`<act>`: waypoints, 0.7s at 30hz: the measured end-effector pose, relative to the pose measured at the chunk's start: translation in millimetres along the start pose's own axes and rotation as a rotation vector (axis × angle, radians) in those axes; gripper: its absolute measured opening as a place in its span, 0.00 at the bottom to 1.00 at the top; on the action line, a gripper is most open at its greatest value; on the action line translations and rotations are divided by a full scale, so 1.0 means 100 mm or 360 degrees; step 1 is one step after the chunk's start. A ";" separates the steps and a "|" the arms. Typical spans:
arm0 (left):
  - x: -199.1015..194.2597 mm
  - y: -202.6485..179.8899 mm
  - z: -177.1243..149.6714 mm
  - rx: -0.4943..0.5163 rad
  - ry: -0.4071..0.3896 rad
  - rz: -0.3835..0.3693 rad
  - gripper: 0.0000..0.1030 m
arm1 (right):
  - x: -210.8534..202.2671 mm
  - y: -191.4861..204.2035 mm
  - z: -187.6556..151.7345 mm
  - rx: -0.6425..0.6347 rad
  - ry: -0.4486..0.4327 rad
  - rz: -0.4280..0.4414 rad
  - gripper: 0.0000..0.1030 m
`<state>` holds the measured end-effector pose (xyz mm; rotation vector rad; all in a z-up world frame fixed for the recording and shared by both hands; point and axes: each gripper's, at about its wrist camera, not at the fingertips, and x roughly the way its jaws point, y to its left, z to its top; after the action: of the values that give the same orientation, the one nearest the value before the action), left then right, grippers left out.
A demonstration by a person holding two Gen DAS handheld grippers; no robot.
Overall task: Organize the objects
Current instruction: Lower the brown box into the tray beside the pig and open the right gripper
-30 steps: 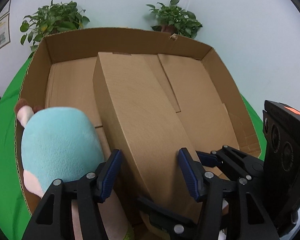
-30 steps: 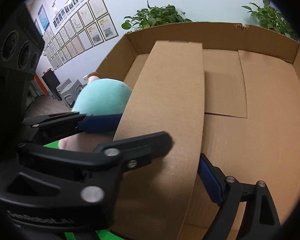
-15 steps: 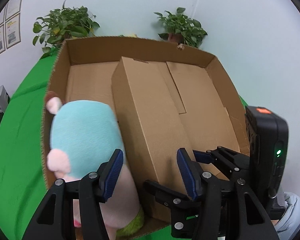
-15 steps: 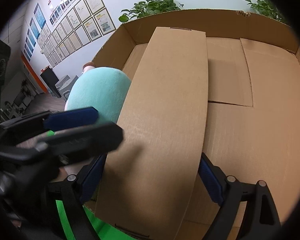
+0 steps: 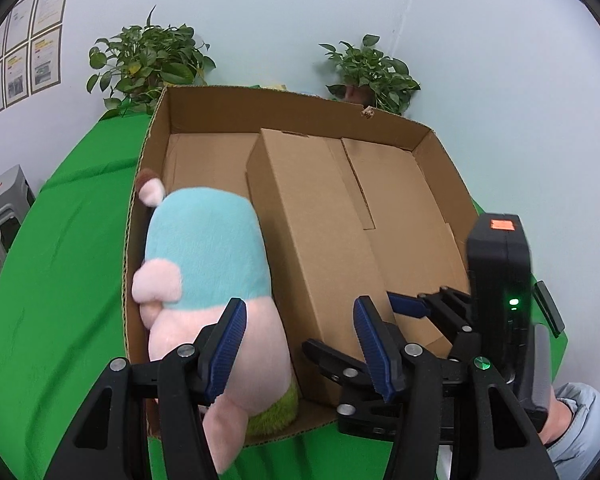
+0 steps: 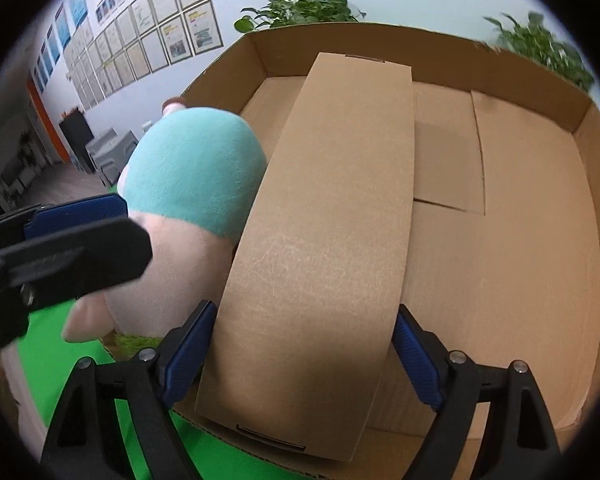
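A bench covered in bright green cloth (image 5: 60, 280) fills the lower left of the left wrist view and shows as a green strip (image 6: 136, 420) at the lower left of the right wrist view. Directly on it sits a large, shallow, open-topped brown cardboard box (image 5: 220, 108) (image 6: 380, 40). Two leafy green potted plants, one at the back left (image 5: 148, 64) and one at the back right (image 5: 370, 74), stand just behind the box's far wall.
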<state>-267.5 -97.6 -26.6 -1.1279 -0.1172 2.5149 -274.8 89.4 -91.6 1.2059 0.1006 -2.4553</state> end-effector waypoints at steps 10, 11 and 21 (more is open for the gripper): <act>-0.32 0.01 -0.11 -0.0023 -0.0078 0.0080 0.52 | -0.05 0.08 0.00 -0.0001 -0.0012 0.0017 0.86; -0.35 0.00 -0.10 -0.0021 -0.0087 0.0092 0.53 | -0.09 0.07 0.01 0.0015 -0.0025 0.0038 0.87; -0.73 -0.22 -0.19 -0.0013 -0.0264 0.0162 0.61 | -0.59 -0.04 -0.17 0.0088 -0.0178 0.0059 0.98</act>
<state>-202.2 -105.7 16.6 -0.9493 -0.1168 2.6986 -231.3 115.7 -56.8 1.0802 -0.0208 -2.5020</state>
